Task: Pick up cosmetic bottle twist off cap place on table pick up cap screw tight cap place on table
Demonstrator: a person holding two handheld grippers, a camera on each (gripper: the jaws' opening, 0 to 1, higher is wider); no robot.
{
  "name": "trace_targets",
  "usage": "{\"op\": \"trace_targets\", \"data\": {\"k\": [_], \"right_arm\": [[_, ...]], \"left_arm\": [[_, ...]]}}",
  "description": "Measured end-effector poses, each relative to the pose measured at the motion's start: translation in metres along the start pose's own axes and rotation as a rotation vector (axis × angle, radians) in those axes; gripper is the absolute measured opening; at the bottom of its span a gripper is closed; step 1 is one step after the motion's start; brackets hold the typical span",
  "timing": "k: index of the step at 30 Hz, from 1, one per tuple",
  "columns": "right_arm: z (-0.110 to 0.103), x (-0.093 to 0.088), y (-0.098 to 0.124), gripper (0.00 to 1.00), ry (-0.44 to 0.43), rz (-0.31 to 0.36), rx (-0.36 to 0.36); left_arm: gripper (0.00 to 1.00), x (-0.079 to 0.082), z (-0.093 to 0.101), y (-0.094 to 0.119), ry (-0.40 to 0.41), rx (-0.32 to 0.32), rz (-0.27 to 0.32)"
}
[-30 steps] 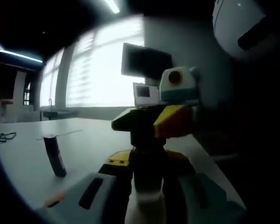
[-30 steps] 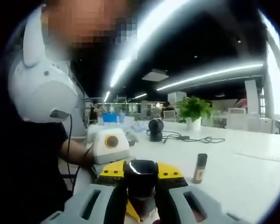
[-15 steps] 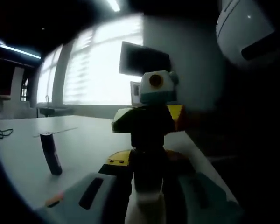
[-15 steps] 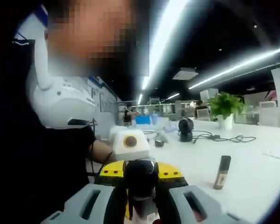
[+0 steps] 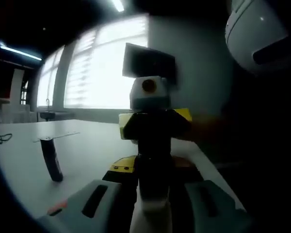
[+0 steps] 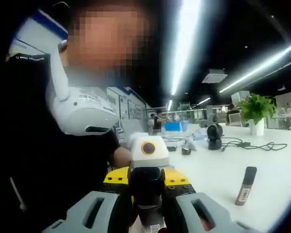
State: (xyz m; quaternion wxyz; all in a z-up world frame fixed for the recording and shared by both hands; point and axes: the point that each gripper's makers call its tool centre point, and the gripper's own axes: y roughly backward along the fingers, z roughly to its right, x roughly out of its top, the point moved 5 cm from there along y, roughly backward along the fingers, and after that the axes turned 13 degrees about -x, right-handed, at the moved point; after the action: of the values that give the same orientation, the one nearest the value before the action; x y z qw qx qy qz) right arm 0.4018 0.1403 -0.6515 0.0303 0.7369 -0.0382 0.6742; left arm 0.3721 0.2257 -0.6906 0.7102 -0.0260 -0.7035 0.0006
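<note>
Fingers of the left gripper [image 5: 153, 204] closed on the pale body of the cosmetic bottle [image 5: 154, 196], held upright above the table [image 5: 87, 150]. Fingers of the right gripper [image 6: 146, 206] pinched on the dark cap [image 6: 146, 187] at its top, apparently still seated on the bottle, though too dim to be certain. In the left gripper view, bright windows [image 5: 99, 68] behind a second tube [image 5: 51, 160] standing on the table. In the right gripper view, that tube [image 6: 245, 185] well off to the side, plus a potted plant [image 6: 256, 109] and cables [image 6: 250, 144].
</note>
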Motion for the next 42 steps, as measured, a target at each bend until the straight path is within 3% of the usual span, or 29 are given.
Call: {"op": "trace_targets", "data": {"k": [8, 15, 18, 19, 21, 31, 37, 42], "right_arm": [[0.016, -0.002, 0.023, 0.17, 0.011, -0.01, 0.054], [0.017, -0.003, 0.024, 0.18, 0.009, -0.024, 0.045], [0.021, -0.002, 0.026, 0.28, 0.002, -0.011, -0.03], [0.019, 0.0, 0.025, 0.36, -0.01, 0.007, -0.053], [0.01, 0.003, 0.019, 0.41, -0.011, 0.024, -0.114], [-0.002, 0.01, 0.008, 0.44, 0.069, 0.037, -0.468], [-0.014, 0.017, 0.007, 0.44, 0.048, 0.068, -0.585], [-0.026, 0.014, 0.005, 0.5, 0.086, 0.045, -0.683]], "left_arm": [[0.15, 0.0, 0.0, 0.0, -0.006, -0.014, -0.004], [0.15, -0.001, -0.001, 0.0, -0.005, -0.012, -0.004], [0.15, -0.001, -0.002, 0.0, -0.007, -0.005, -0.005], [0.15, -0.001, -0.002, 0.0, -0.009, -0.002, -0.005], [0.15, -0.001, -0.003, 0.0, -0.012, 0.004, -0.006], [0.15, -0.001, -0.004, 0.0, -0.016, 0.027, -0.003], [0.15, -0.001, -0.007, 0.001, -0.02, 0.061, -0.002], [0.15, -0.001, -0.007, 0.001, -0.027, 0.074, -0.003]]}}
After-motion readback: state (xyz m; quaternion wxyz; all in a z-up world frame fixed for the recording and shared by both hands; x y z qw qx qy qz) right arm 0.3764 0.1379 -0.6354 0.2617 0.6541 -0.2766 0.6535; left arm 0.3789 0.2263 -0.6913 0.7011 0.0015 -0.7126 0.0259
